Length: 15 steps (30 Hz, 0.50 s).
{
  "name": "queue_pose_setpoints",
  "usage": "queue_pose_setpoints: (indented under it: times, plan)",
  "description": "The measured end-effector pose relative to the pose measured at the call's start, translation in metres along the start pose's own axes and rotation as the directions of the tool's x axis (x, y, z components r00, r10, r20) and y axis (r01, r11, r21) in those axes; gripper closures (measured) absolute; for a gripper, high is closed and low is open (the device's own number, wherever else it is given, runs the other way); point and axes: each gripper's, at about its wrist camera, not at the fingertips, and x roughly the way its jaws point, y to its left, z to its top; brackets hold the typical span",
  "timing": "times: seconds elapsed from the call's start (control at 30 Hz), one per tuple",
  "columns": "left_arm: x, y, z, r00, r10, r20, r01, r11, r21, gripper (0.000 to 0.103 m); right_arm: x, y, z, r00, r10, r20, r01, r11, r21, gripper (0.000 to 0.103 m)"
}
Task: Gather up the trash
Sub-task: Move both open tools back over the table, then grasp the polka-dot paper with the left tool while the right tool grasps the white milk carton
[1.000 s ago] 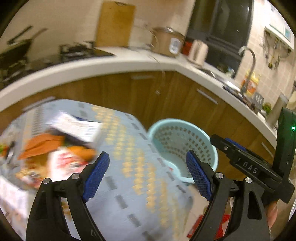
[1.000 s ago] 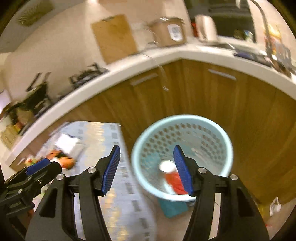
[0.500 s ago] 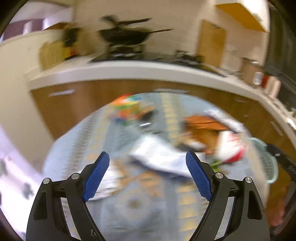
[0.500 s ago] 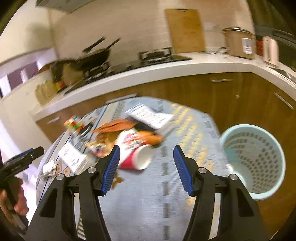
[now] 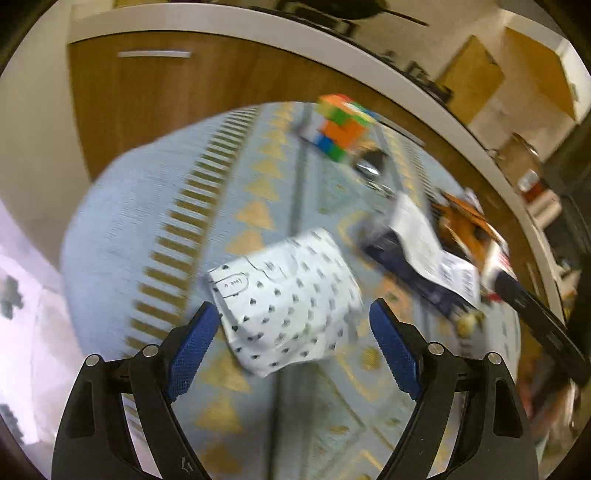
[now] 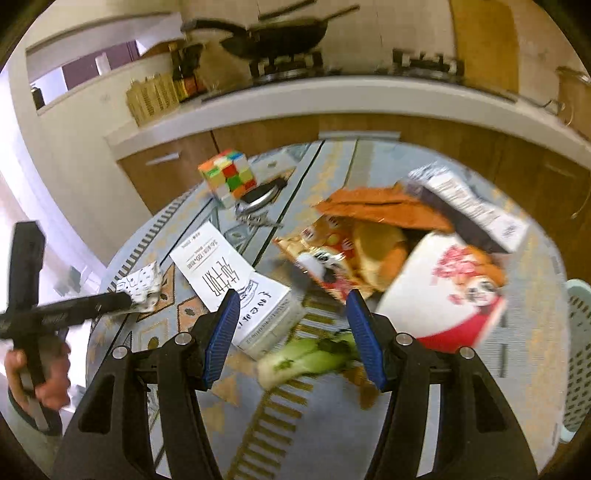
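My left gripper (image 5: 293, 345) is open, its blue pads on either side of a crumpled white paper with black dots (image 5: 284, 299) on the patterned table. That paper also shows in the right wrist view (image 6: 142, 286), at the left gripper's tip. My right gripper (image 6: 293, 338) is open and empty above a white carton (image 6: 258, 314) and a green leafy vegetable (image 6: 306, 360). Beyond lie a red-and-white paper cup (image 6: 447, 291), a snack bag (image 6: 332, 258) and an orange wrapper (image 6: 380, 208). The light blue basket (image 6: 578, 354) stands at the right edge.
A colour cube (image 6: 228, 176) and a metal object (image 6: 258, 199) sit at the table's far side. A dark package with a white label (image 5: 432, 266) lies right of the dotted paper. Wooden cabinets and a white counter with a wok (image 6: 277, 35) curve behind.
Both grippers have swung left from the basket to the table. The left one has dropped close over the dotted paper; the right one has moved nearer the carton and vegetable.
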Motion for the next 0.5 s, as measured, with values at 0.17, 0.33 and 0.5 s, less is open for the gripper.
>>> queue_pose_setpoints:
  times: [0.17,0.33,0.5]
  plan:
    - [-0.004,-0.029,-0.02,0.982,-0.172,-0.084,0.177,0.983,0.058,0.022,0.015,0.01,-0.009,0.995,0.069,-0.074,-0.069,0.998,0.001,0.047]
    - [-0.026,-0.034,-0.025,0.99,-0.132,-0.059,0.138,0.983,0.124,0.021,0.002,0.028,-0.019,0.984,0.139,-0.107,-0.148,0.986,-0.077,0.047]
    - [-0.035,-0.024,-0.002,0.999,0.025,0.032,-0.03,0.985,0.171,0.016,-0.008,0.032,-0.011,0.993,0.088,-0.073,-0.097,0.985,-0.144,0.047]
